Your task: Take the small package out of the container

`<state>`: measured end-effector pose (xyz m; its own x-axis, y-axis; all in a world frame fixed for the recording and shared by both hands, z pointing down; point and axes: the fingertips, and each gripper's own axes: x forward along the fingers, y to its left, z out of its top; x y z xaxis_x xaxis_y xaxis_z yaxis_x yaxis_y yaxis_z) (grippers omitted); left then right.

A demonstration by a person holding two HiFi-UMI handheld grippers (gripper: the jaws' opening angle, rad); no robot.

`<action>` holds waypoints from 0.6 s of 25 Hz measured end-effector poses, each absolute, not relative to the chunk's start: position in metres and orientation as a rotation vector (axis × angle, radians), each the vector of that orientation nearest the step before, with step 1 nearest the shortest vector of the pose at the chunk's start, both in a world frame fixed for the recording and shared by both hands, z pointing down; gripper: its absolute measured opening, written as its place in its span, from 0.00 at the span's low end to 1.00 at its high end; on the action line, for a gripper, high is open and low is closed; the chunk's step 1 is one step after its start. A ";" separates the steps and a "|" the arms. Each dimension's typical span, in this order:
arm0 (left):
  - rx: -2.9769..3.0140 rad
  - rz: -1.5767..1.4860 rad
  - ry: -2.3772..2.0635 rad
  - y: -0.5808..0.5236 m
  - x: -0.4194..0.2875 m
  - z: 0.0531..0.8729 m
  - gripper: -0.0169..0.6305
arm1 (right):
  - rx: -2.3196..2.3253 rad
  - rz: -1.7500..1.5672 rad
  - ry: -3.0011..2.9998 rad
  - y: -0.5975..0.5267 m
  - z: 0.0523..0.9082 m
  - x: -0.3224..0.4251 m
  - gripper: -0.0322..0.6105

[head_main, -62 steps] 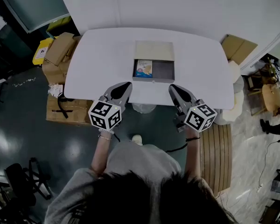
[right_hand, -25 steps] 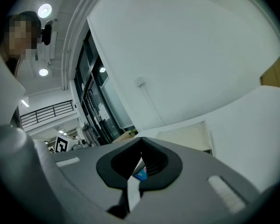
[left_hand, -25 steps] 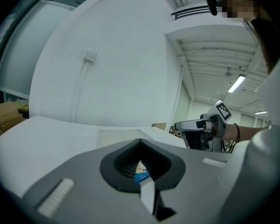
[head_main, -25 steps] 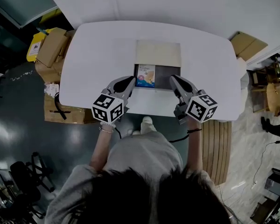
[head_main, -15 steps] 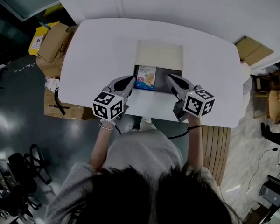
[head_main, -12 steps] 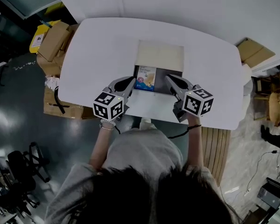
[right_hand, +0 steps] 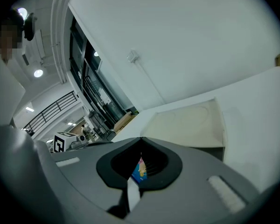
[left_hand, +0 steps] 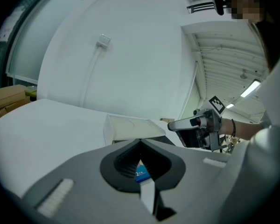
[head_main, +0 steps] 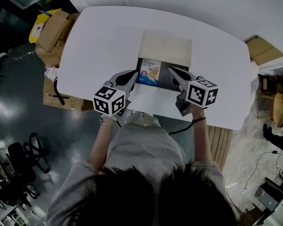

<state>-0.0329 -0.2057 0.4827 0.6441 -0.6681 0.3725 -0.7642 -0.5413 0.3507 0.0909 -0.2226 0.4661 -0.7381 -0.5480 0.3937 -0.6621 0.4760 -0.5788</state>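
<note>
While both grippers have come forward to the container, the small package lies unmoved in its left half.
The left gripper and right gripper, earlier back at the table's near edge, now flank the package at the container's front wall, each with jaws pressed together, holding nothing.

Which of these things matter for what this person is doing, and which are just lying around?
Part of the job:
small package
open container holding it
left gripper
right gripper

Lying about:
cardboard boxes on the floor
flat cardboard beyond the table
</note>
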 end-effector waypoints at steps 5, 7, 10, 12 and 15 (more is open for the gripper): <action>2.352 0.280 -1.096 -0.212 -0.037 0.495 0.01 | 1.015 1.200 -2.510 -0.229 0.481 0.085 0.08; 2.346 0.282 -1.087 -0.215 -0.038 0.498 0.01 | 1.001 1.247 -2.486 -0.230 0.486 0.083 0.09; 2.345 0.270 -1.060 -0.219 -0.035 0.499 0.01 | 1.005 1.336 -2.438 -0.233 0.494 0.085 0.18; 2.348 0.265 -1.045 -0.222 -0.034 0.500 0.01 | 0.996 1.373 -2.414 -0.236 0.499 0.085 0.18; 2.341 0.253 -1.030 -0.222 -0.031 0.502 0.01 | 0.957 1.436 -2.351 -0.234 0.508 0.083 0.18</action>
